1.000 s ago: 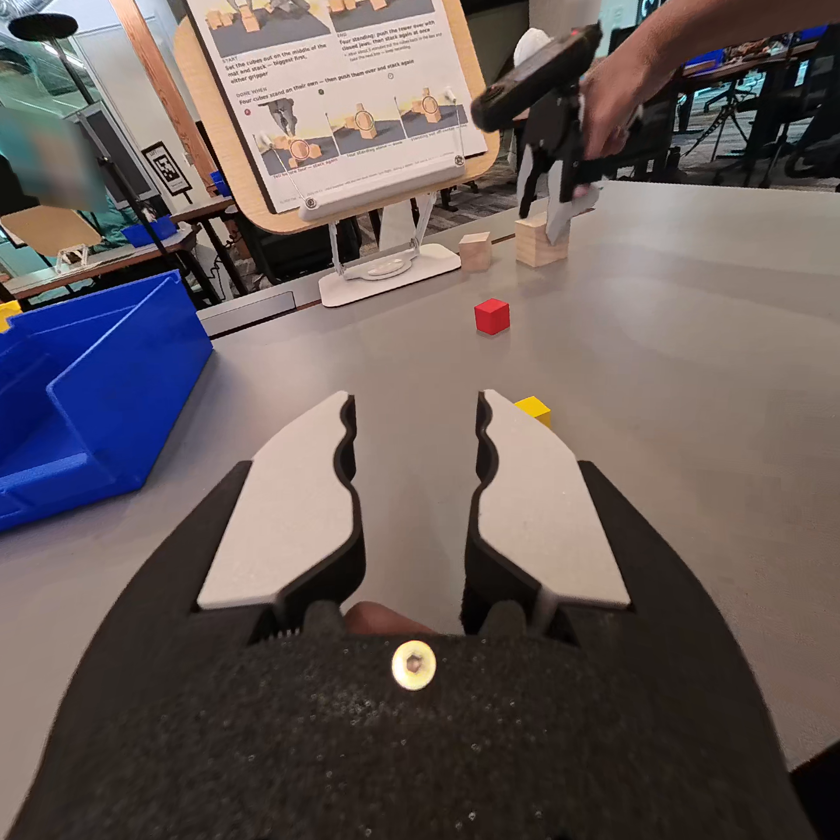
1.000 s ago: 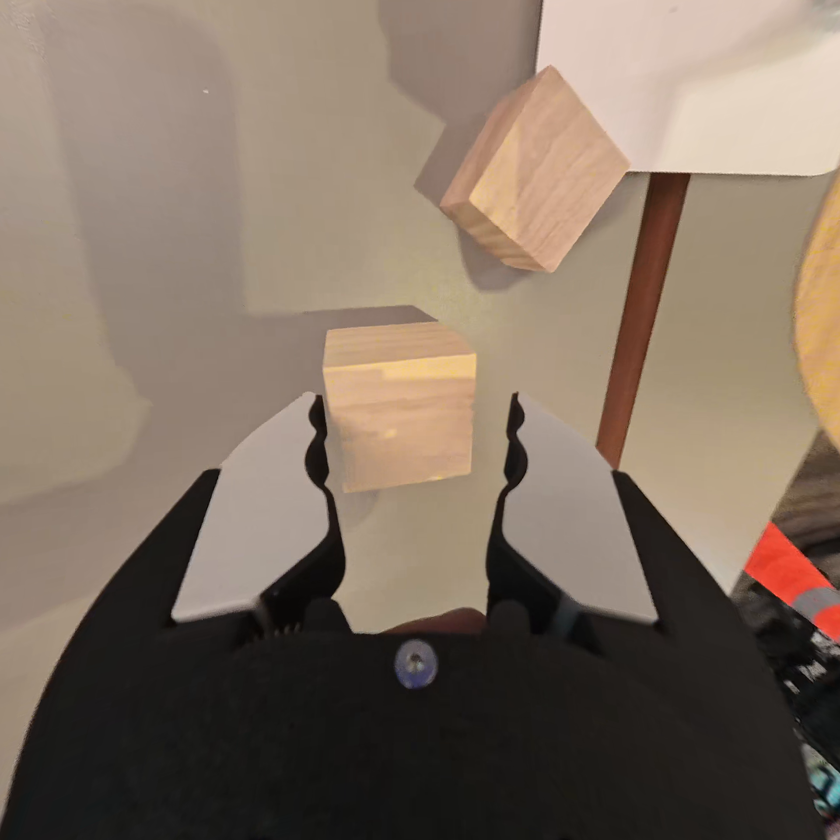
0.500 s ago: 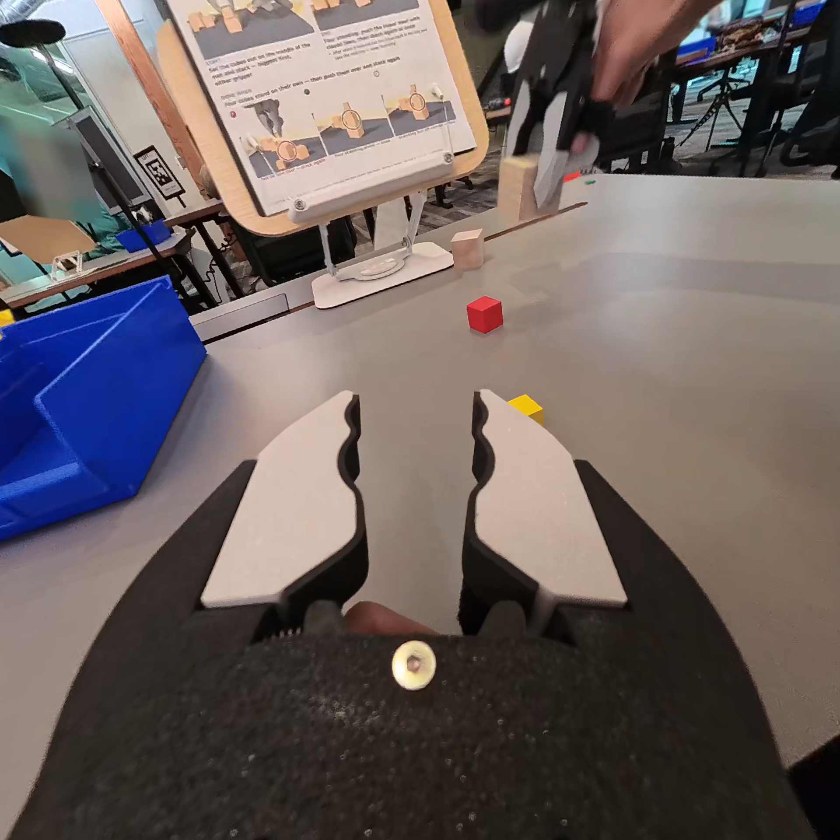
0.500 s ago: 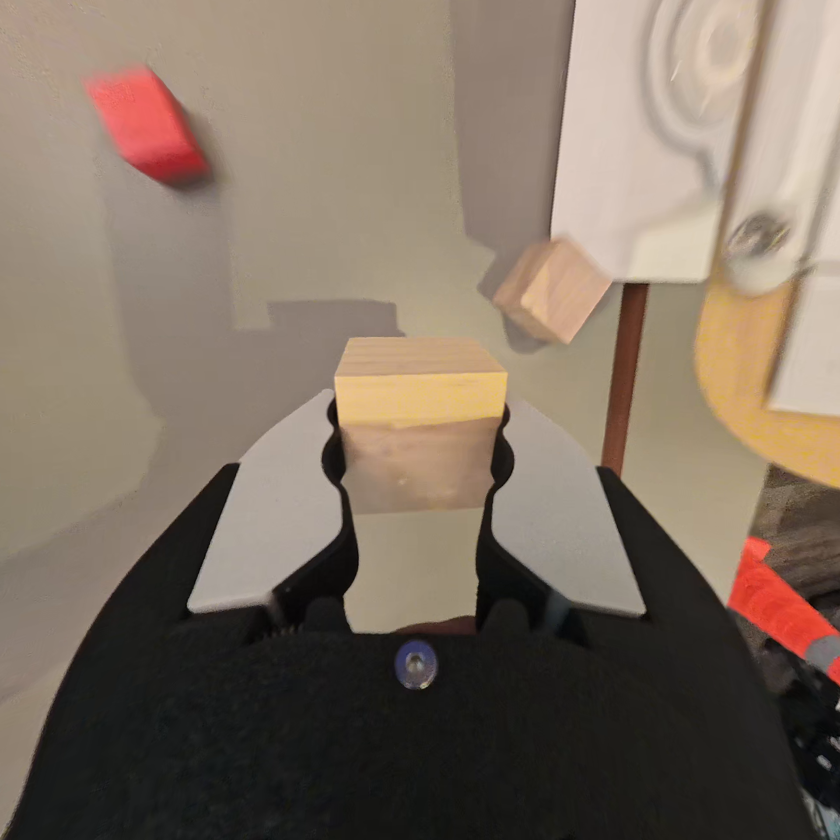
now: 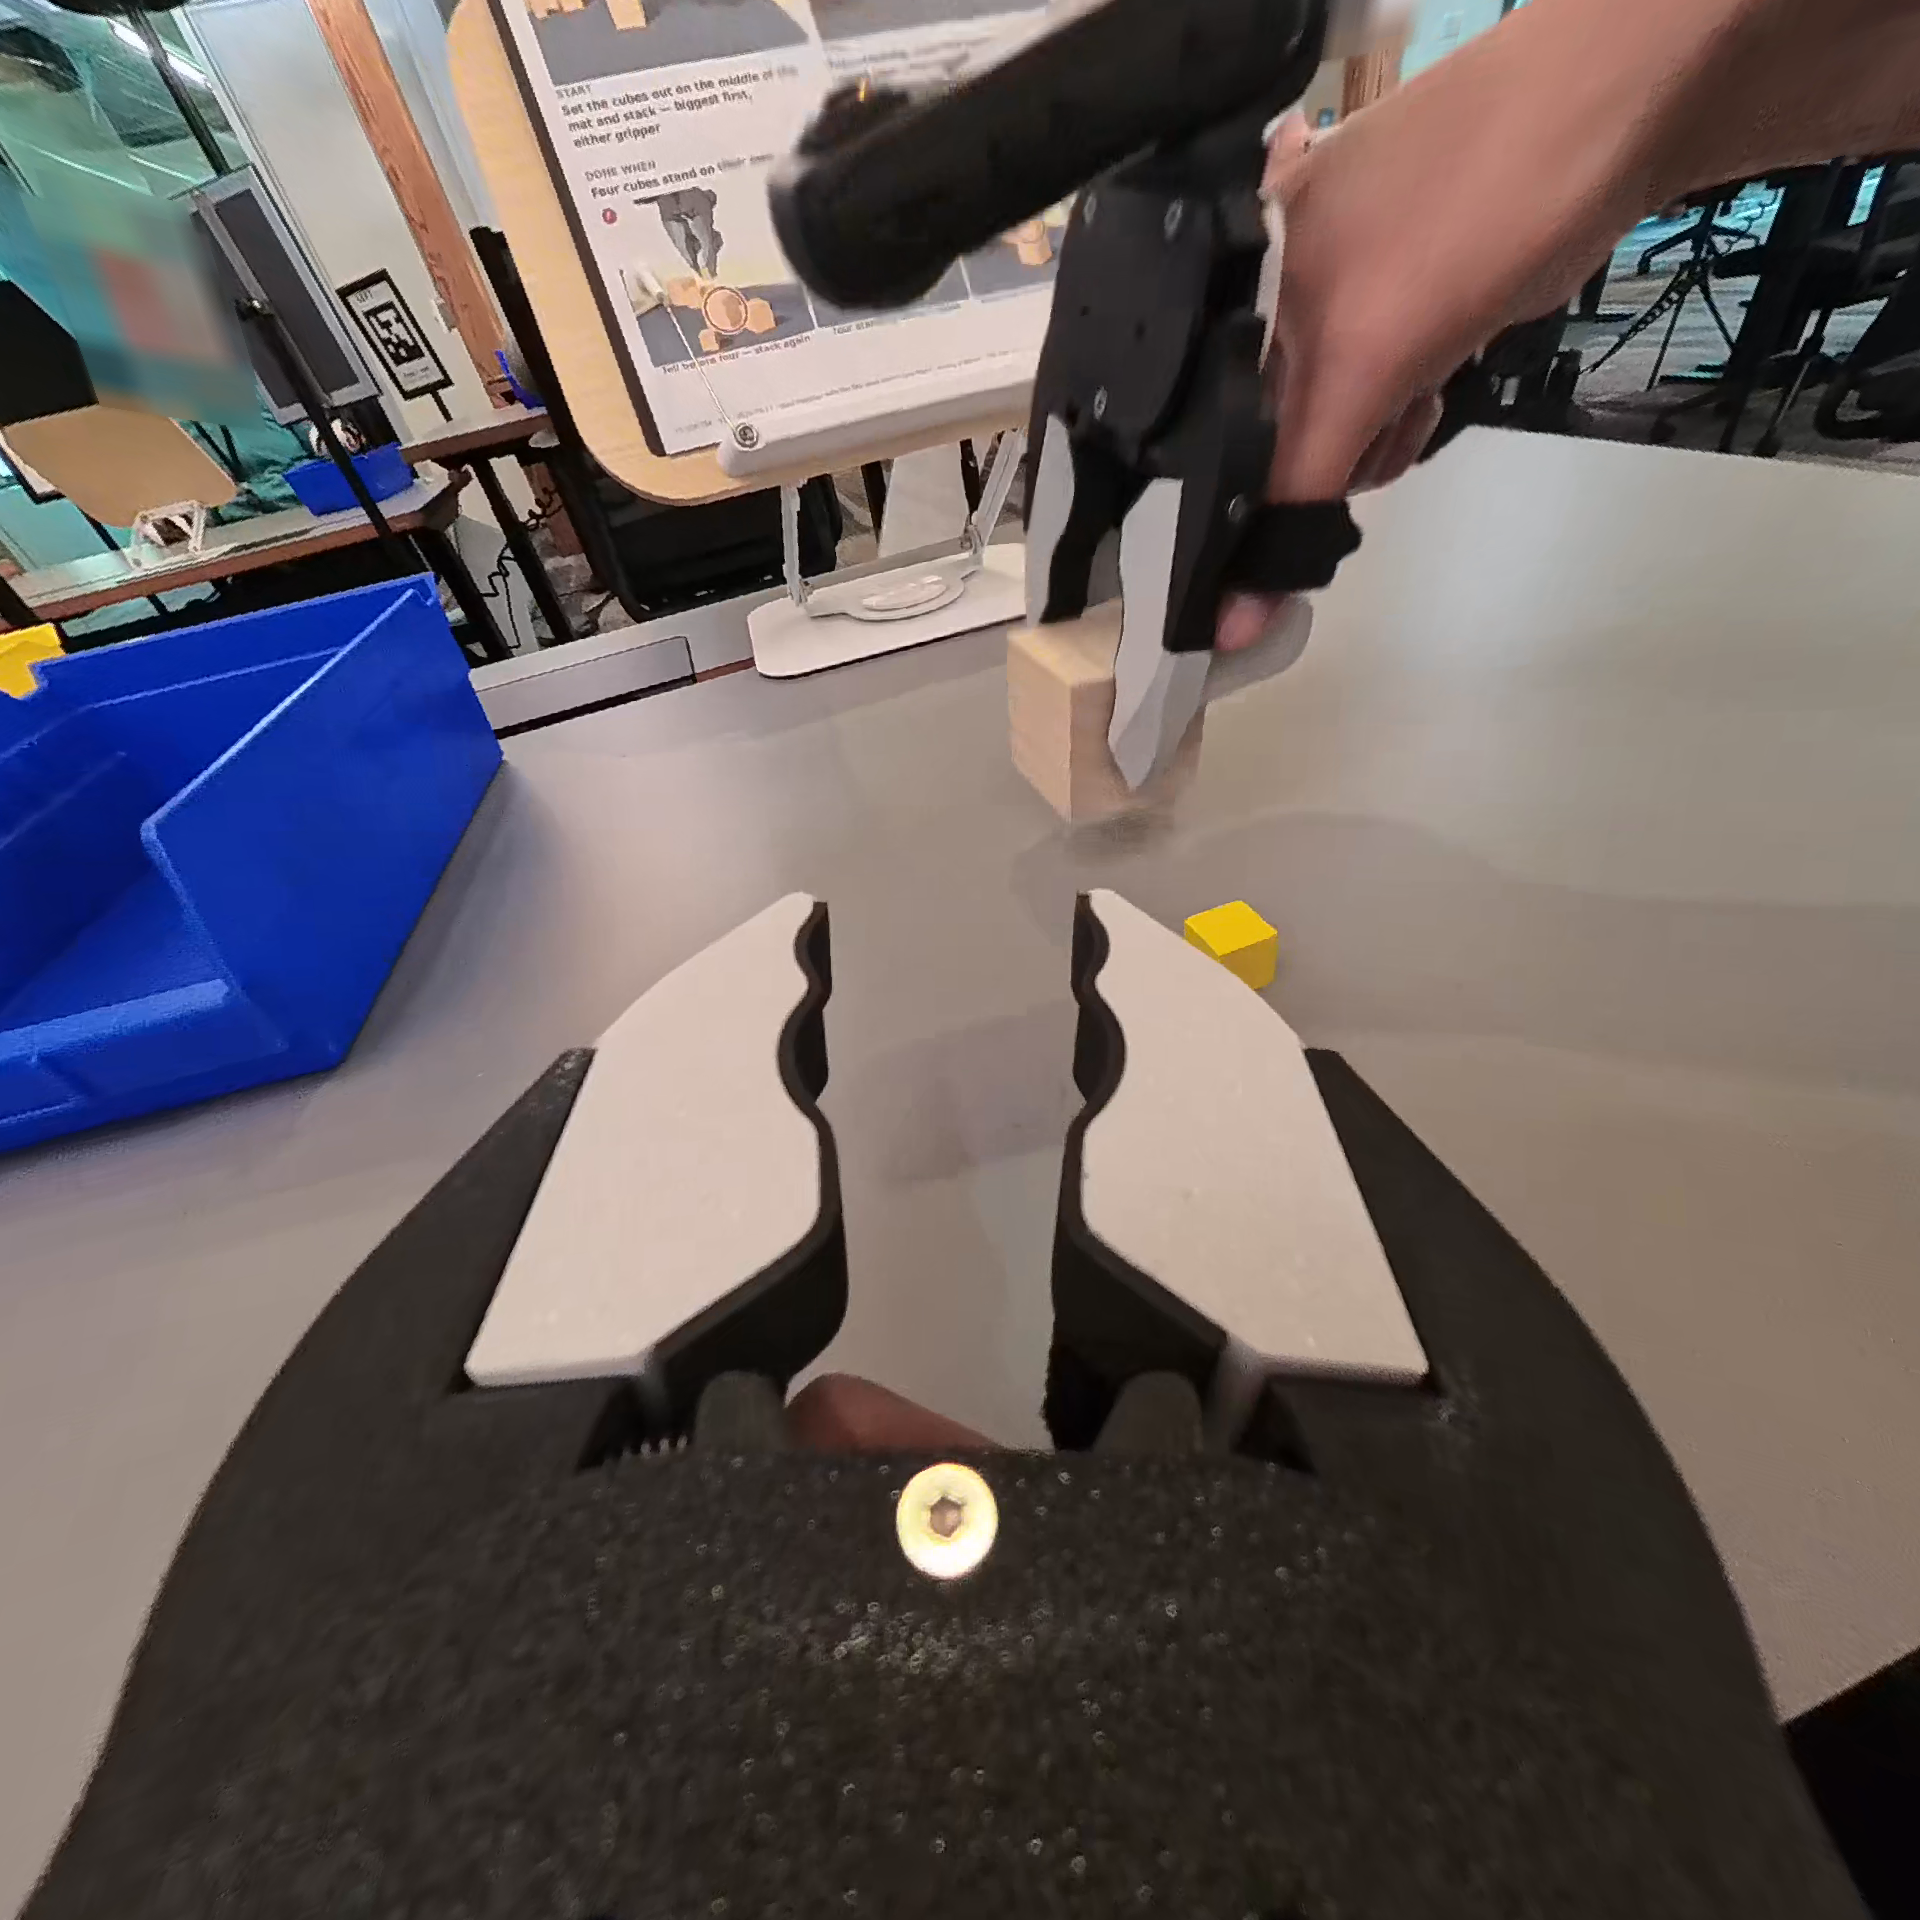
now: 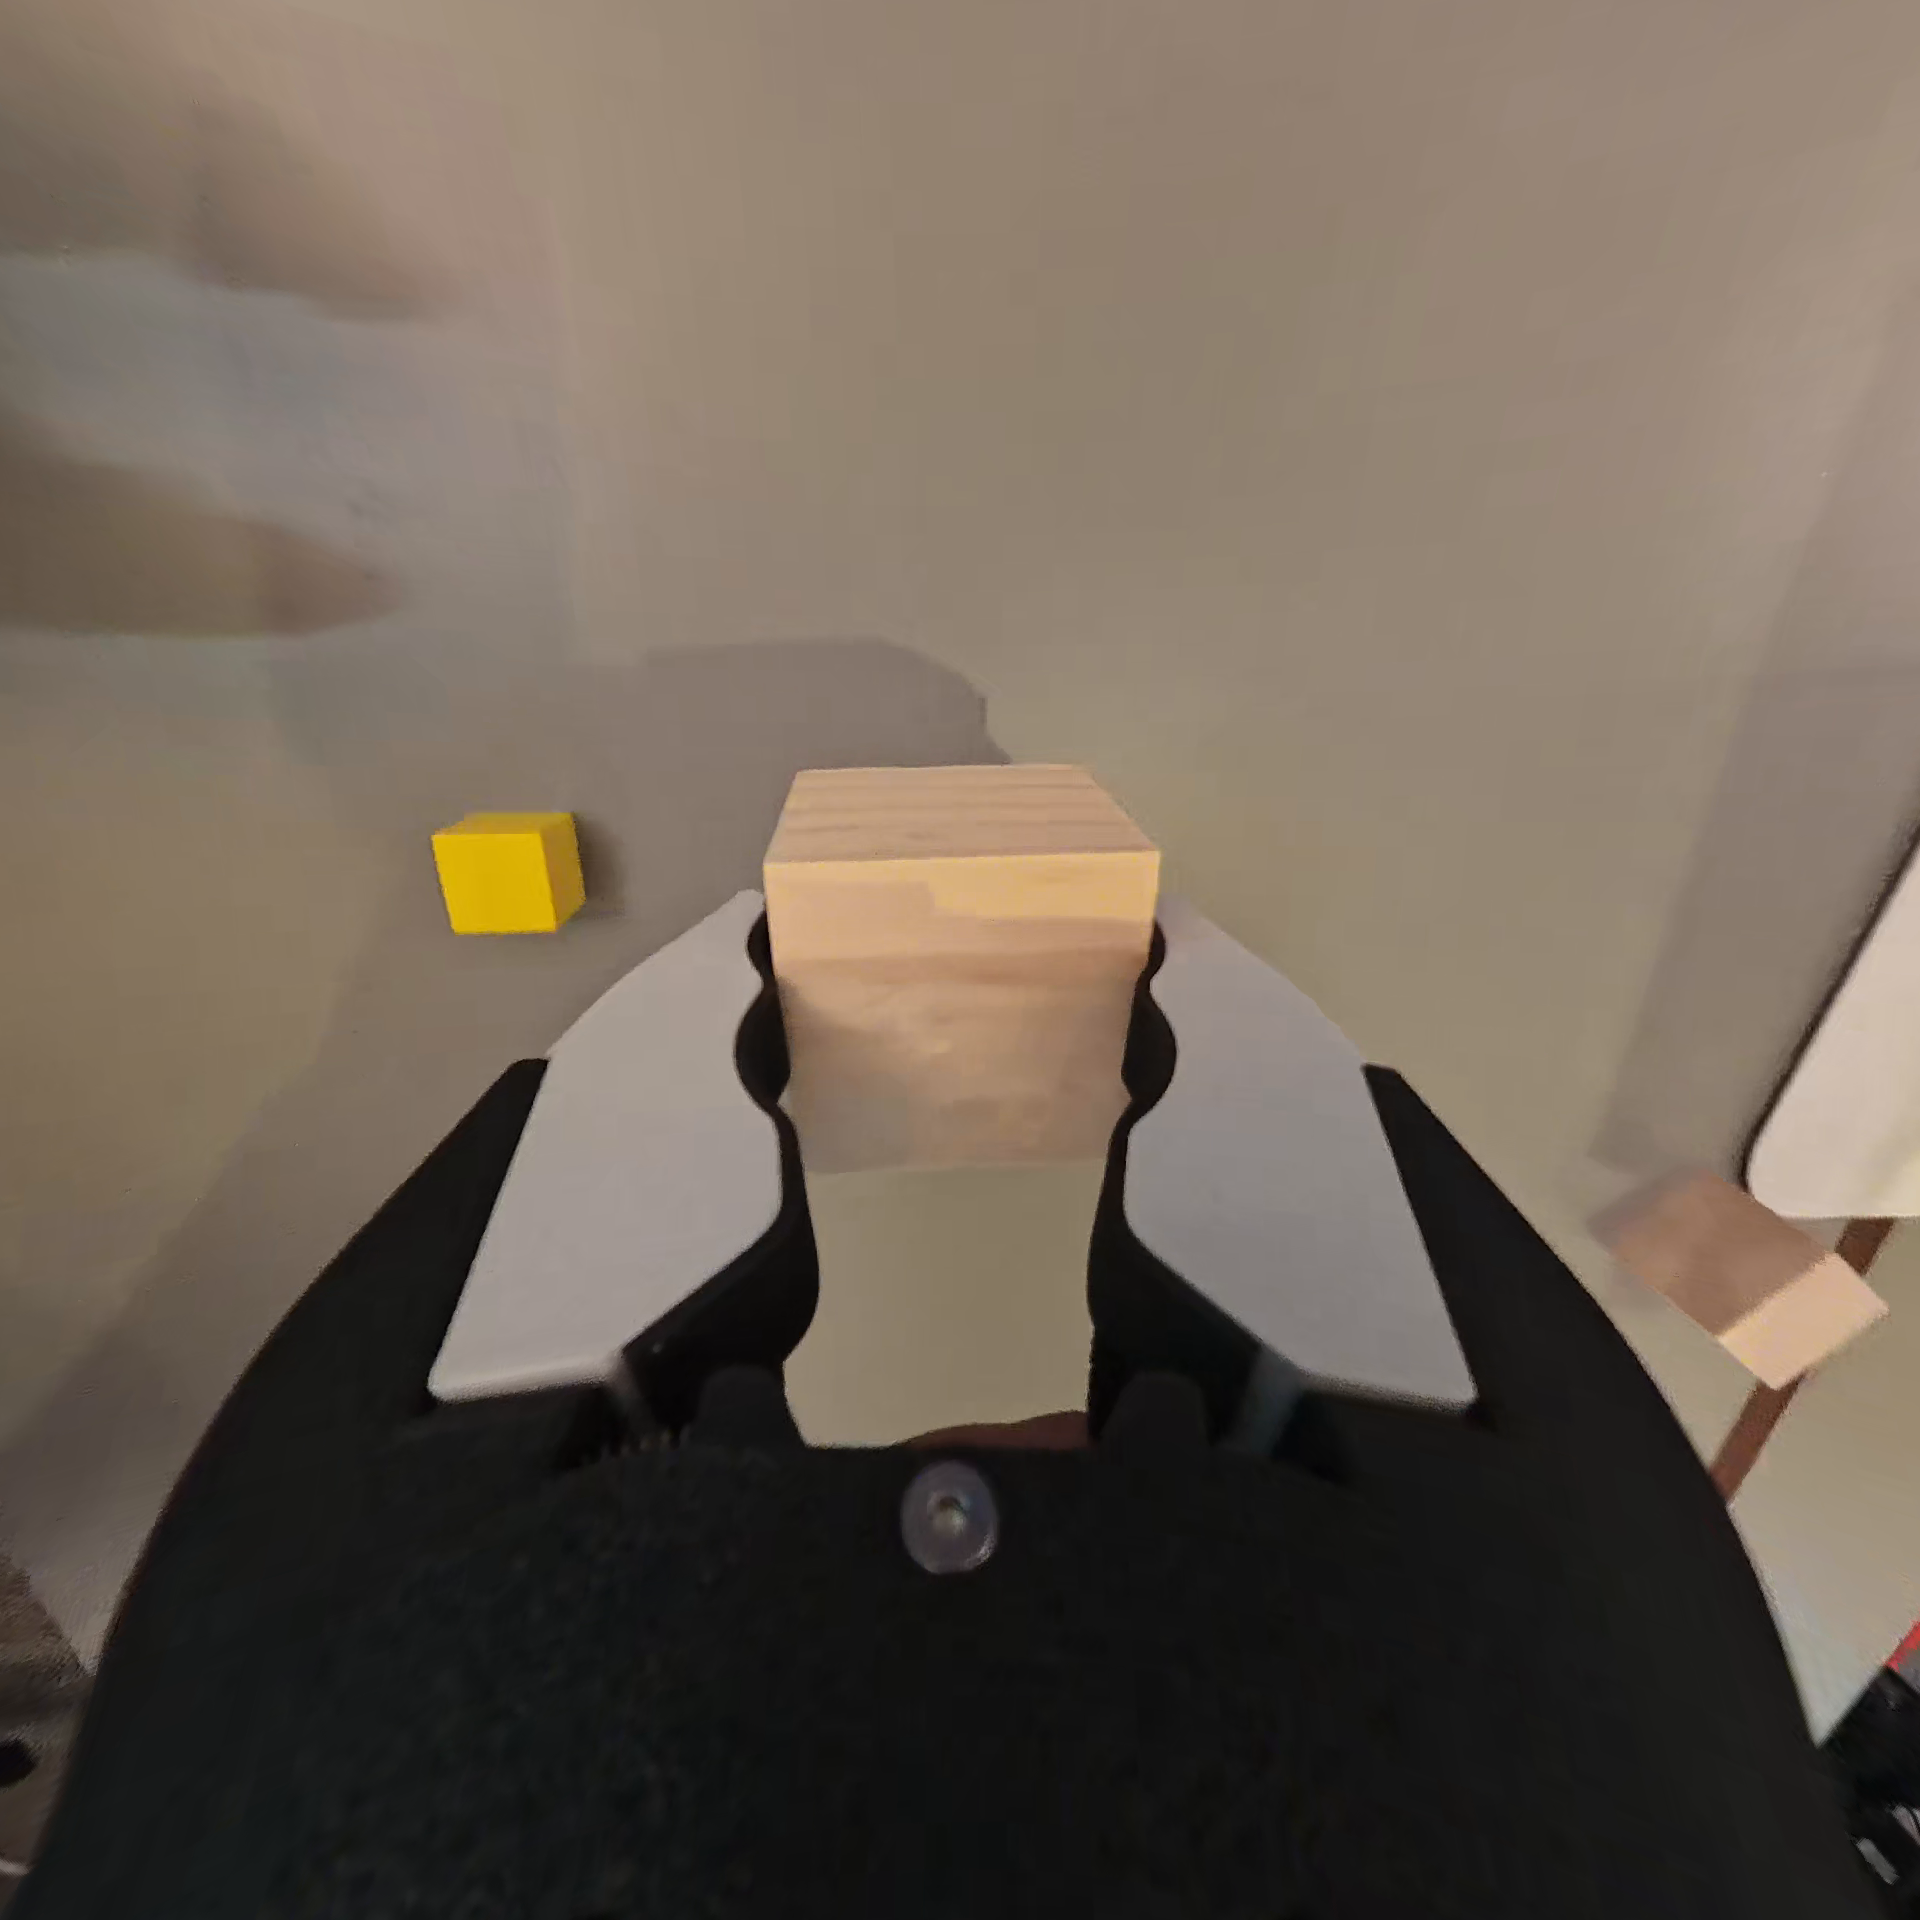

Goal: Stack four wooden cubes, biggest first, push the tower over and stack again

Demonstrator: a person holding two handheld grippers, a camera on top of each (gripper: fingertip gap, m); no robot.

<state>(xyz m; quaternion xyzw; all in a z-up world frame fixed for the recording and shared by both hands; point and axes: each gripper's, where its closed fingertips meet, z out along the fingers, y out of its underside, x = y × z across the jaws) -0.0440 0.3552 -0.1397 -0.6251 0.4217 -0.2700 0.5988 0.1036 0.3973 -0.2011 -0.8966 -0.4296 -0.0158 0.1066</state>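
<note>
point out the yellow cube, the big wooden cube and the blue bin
yellow cube (image 6: 506, 873), right wrist view, front face
big wooden cube (image 6: 961, 977), right wrist view, front face
blue bin (image 5: 312, 821), left wrist view, outer side wall

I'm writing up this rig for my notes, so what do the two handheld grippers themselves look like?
Both match. The left gripper has a black, grainy body with a brass-coloured hex screw at its centre, and two flat, pale grey fingers with wavy black inner edges. The right gripper is alike, with a duller screw. A bare hand, no sleeve visible, grips its black handle.
</note>
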